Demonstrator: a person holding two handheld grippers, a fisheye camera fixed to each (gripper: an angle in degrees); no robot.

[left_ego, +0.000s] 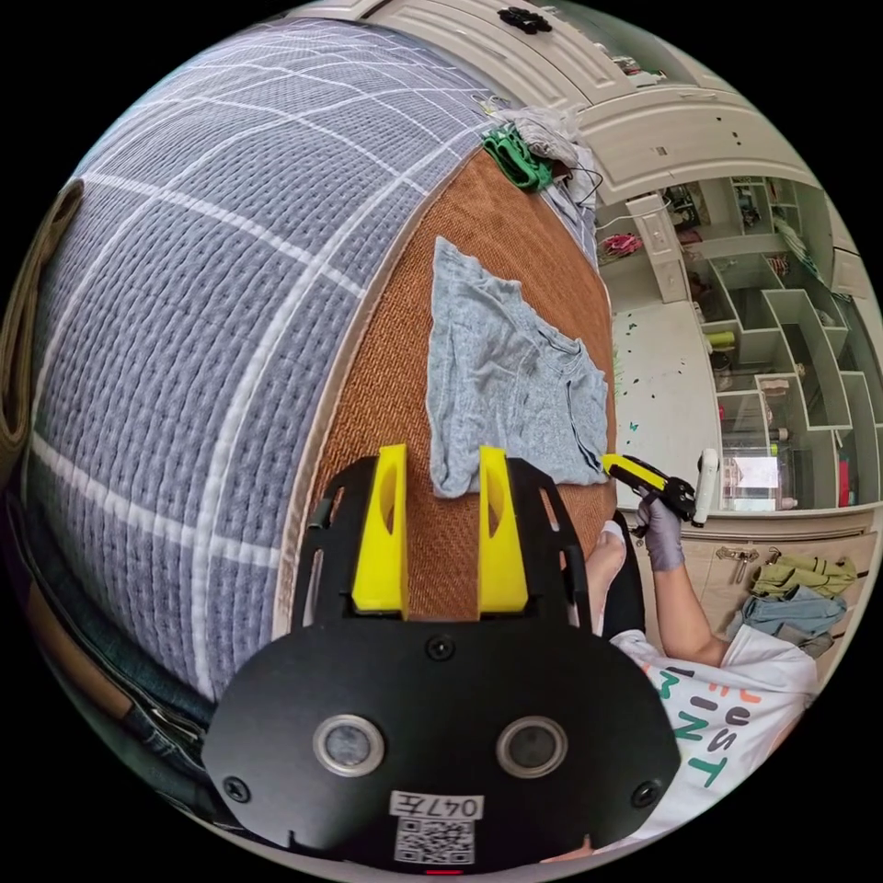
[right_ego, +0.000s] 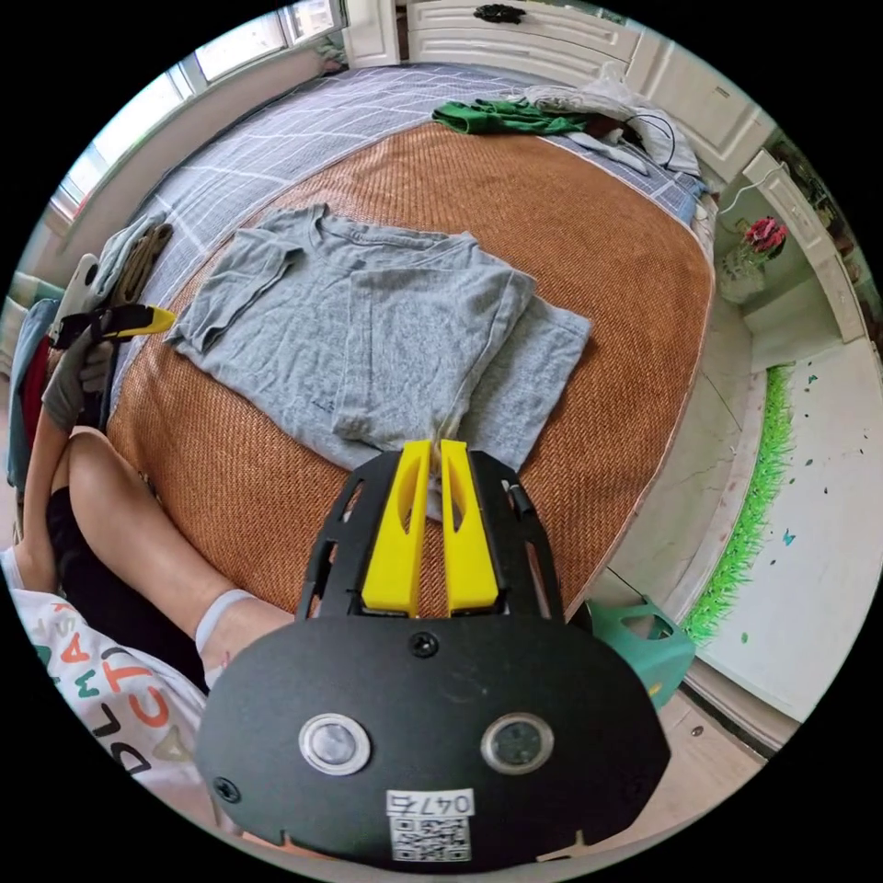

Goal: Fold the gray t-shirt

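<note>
The gray t-shirt (right_ego: 368, 322) lies flat on a brown woven mat (right_ego: 598, 239), with one side folded over its body. My right gripper (right_ego: 432, 452) is shut on the shirt's near edge, and a bit of gray cloth shows between its yellow jaws. In the left gripper view the shirt (left_ego: 515, 386) lies just beyond my left gripper (left_ego: 443, 460), which is open with its jaws framing a shirt corner. The right gripper (left_ego: 635, 471) shows there in a gloved hand at the shirt's far edge. The left gripper (right_ego: 129, 320) shows beside the sleeve, apart from it.
A blue-gray checked quilt (left_ego: 184, 322) covers the bed beside the mat. A green garment (right_ego: 501, 115) and white cloths lie at the mat's far end. The person's bare leg (right_ego: 138, 515) rests against the mat. A green stool (right_ego: 644, 644) stands on the floor, and clothes (left_ego: 791, 589) are piled there.
</note>
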